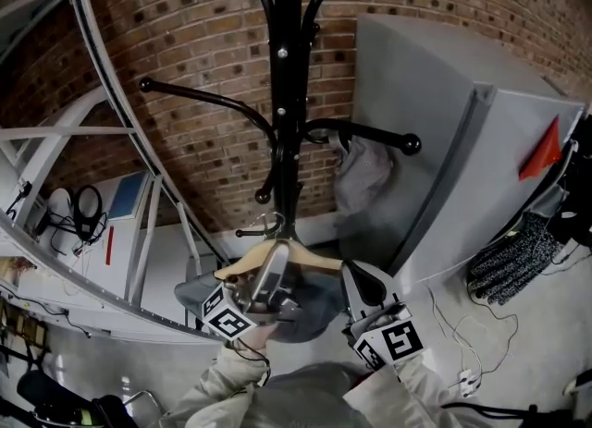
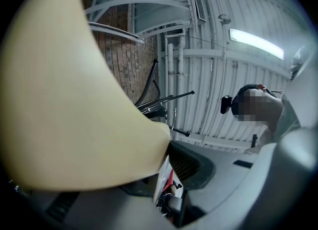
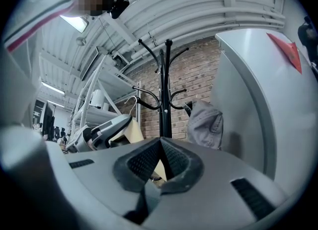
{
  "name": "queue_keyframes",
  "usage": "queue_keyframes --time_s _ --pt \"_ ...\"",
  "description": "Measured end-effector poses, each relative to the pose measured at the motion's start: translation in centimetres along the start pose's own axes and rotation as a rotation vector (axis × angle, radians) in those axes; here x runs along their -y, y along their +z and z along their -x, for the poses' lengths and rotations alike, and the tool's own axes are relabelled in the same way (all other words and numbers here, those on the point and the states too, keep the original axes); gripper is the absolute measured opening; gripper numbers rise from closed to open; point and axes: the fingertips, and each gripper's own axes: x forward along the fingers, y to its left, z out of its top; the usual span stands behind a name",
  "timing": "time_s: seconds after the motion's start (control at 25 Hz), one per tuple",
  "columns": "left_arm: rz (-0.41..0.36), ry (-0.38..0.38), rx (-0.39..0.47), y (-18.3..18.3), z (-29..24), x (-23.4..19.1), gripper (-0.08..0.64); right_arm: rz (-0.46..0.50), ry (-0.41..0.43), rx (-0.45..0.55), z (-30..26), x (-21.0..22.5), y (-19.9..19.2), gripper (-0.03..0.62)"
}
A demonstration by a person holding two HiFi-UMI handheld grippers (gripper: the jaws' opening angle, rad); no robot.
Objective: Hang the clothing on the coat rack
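Head view shows the left claw (image 1: 275, 267) squeezing the wooden hanger (image 1: 313, 256). Gray clothing (image 1: 319, 313) hangs on it, just below the coat rack (image 1: 285, 93). The right claw (image 1: 359, 278) is pinched closed, with nothing in it that I can see. The hook (image 1: 262, 229) might miss a rack arm, and then everything drops.

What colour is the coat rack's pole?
The coat rack is black; the head view shows it best.

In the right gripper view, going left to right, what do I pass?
First the left gripper with the wooden hanger in its jaws → coat rack pole → grey garment hanging on the rack → grey cabinet.
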Motion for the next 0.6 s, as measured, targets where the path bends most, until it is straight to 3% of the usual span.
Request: queue_keyframes --time_s 0.6 --pt "-0.026 -0.014 0.016 1.7 -2.4 -2.8 0.100 0.008 -0.016 0.023 -1.7 1.8 0.2 0.023"
